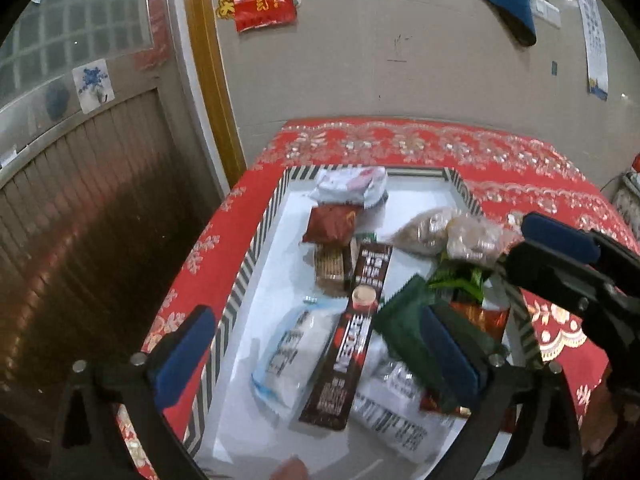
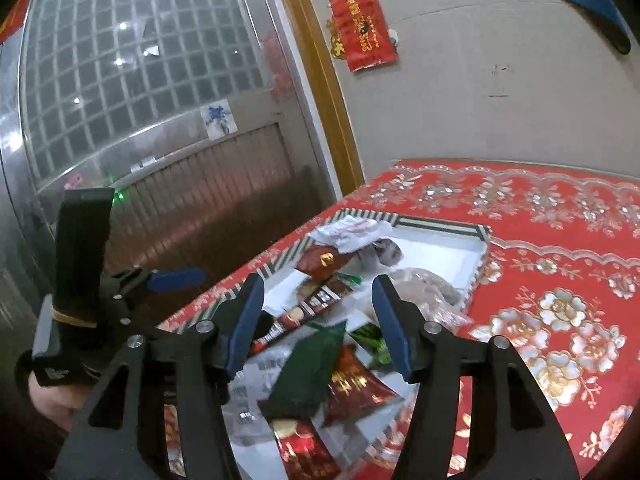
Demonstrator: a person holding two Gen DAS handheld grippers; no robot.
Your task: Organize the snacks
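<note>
A white tray with a striped rim [image 1: 256,256] [image 2: 440,226] sits on the red tablecloth and holds several snacks. Among them are a long brown coffee box [image 1: 352,332] [image 2: 316,304], a clear bag of candies [image 1: 448,232] and a red packet [image 1: 330,224]. A dark green packet [image 1: 400,328] [image 2: 308,368] lies tilted on other packets. My left gripper [image 1: 318,354] hovers over the tray's near end, wide open, its right pad beside the green packet. My right gripper [image 2: 318,328] is open above the same packet without touching it. One of its fingers [image 1: 560,236] shows at the tray's right side.
The red floral tablecloth [image 2: 560,320] stretches to the right of the tray. The table's left edge drops toward a metal door [image 2: 200,184] and a wooden door frame [image 1: 216,92]. A hand [image 2: 48,396] holds the left gripper's handle. A beige wall [image 1: 400,60] stands behind.
</note>
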